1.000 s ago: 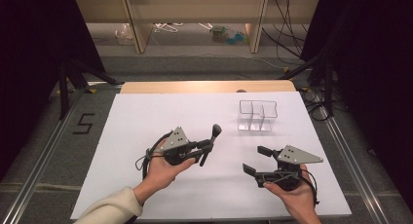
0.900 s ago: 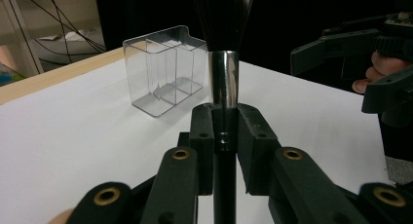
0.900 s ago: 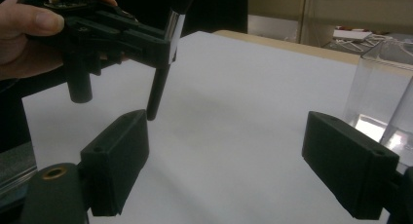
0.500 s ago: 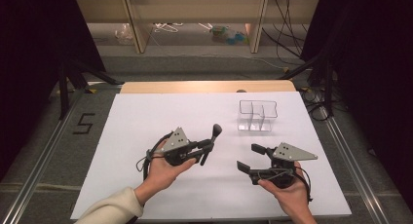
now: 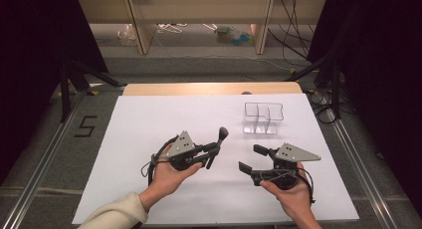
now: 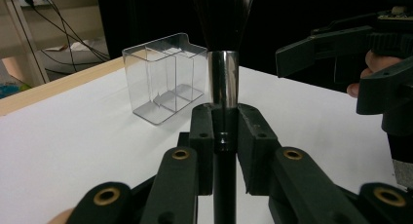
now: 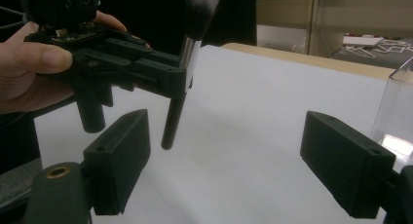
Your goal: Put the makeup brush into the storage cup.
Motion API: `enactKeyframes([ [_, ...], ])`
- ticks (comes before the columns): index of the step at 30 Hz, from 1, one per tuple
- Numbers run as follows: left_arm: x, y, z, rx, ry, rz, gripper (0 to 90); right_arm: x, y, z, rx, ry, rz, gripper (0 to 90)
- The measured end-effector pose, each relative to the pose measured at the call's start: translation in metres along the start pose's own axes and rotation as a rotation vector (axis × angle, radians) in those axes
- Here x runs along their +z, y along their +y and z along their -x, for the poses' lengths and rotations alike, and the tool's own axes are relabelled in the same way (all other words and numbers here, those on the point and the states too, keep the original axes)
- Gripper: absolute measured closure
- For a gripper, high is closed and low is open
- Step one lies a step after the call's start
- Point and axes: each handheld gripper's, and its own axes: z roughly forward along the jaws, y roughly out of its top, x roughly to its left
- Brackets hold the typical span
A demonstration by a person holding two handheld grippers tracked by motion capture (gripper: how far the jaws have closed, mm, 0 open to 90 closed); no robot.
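Two grippers over a white table (image 5: 149, 139), so going left to right. Left gripper (image 5: 215, 150) is clamped tight on a brush (image 5: 217, 147), pinching the handle right about where the black part meets the silver ferrule. In the left gripper view the brush (image 6: 223, 87) stands pretty much straight up between the pads, dark bristles at the top and the black handle running down past the jaws. From the high view its long axis leans a bit, bristle end up and away from the person, handle end down toward the table but off the surface. The right gripper view shows that too: brush (image 7: 187, 58) tilted, bristles high, butt end hanging just above the table.

Right gripper (image 5: 251, 159) sits just beside it, jaws spread wide with nothing in them, aimed at the brush.

Clear organizer (image 5: 263, 118) with compartments stands further back on the table, beyond the right gripper, well apart from the brush.
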Motion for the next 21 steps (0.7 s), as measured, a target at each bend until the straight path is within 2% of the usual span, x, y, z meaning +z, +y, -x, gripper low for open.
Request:
enactKeyframes([
  [5, 0.001, 0.000, 0.000, -0.009, -0.004, 0.006, 77.6, 0.004, 0.000, 0.000, -0.003, 0.007, 0.017, 19.8],
  [8, 0.001, 0.000, 0.001, -0.005, -0.005, 0.009, 77.6, 0.006, 0.001, -0.002, 0.002, 0.007, 0.006, 19.9],
  [10, 0.001, 0.001, 0.001, -0.026, -0.008, 0.017, 77.6, 0.007, 0.001, -0.002, 0.010, 0.013, 0.017, 20.5],
  [12, 0.000, 0.004, -0.001, -0.017, -0.006, 0.029, 77.6, 0.008, 0.001, -0.002, 0.011, 0.013, 0.016, 20.9],
  [14, 0.000, 0.006, -0.001, -0.015, -0.007, 0.035, 77.6, 0.010, 0.000, -0.003, 0.001, -0.002, -0.003, 21.6],
  [15, 0.000, 0.006, -0.001, -0.018, -0.008, 0.036, 77.6, 0.012, 0.000, -0.004, 0.010, 0.014, -0.007, 22.4],
  [17, 0.000, 0.005, 0.000, -0.023, -0.004, 0.037, 77.6, 0.015, 0.001, -0.004, -0.003, 0.011, -0.001, 23.7],
  [19, 0.000, 0.005, 0.000, -0.019, -0.006, 0.040, 77.6, 0.018, 0.002, -0.007, 0.011, 0.012, -0.023, 26.1],
  [21, 0.000, 0.005, 0.000, -0.016, -0.006, 0.041, 77.6, 0.023, 0.001, -0.008, 0.001, 0.012, -0.019, 26.7],
])
